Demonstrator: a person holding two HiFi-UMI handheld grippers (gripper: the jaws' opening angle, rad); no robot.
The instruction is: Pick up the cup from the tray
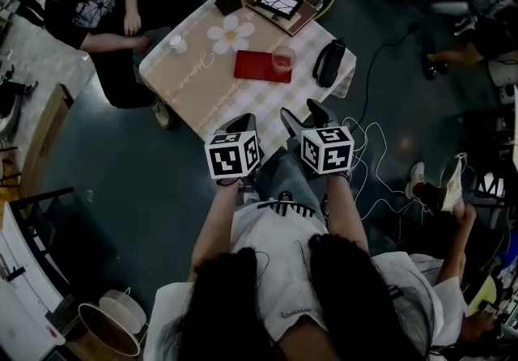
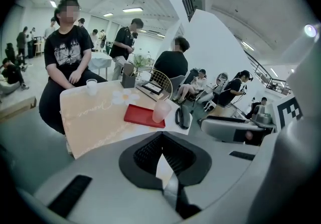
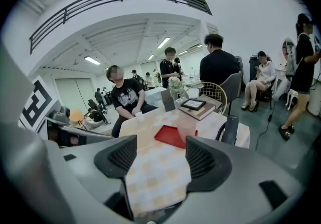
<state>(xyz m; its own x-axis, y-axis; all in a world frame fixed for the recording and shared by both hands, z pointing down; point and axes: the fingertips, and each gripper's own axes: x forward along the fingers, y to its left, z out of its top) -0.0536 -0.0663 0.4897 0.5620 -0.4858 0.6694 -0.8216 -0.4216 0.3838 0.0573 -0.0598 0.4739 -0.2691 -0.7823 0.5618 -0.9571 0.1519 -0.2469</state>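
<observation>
Cup point(image 1: 283, 60): clear, upright, long axis vertical. It stands at the right end of the red tray point(image 1: 259, 66), on the table point(image 1: 190, 80), in the upper centre of the head view. From that view it appears to rest on the tray's corner rather than beside it, though the overlap is hard to confirm.

Bearing from the grippers: the cup lies up-frame of both and well apart from them, with bare tabletop between. The right gripper point(image 1: 306, 116) sits almost directly below the cup in the frame. The left gripper point(image 1: 241, 125) is offset to the lower left, so the right is judged the nearer and better aligned.

Right gripper view: the cup point(image 3: 186, 126) shows above the right-hand jaw, slightly right of the centre line. The right gripper point(image 3: 160, 147) has its jaws wide apart with nothing between them.

Left gripper view: the cup point(image 2: 161, 111) is straight ahead. The left gripper point(image 2: 161, 140) has its jaw tips together and empty.
</observation>
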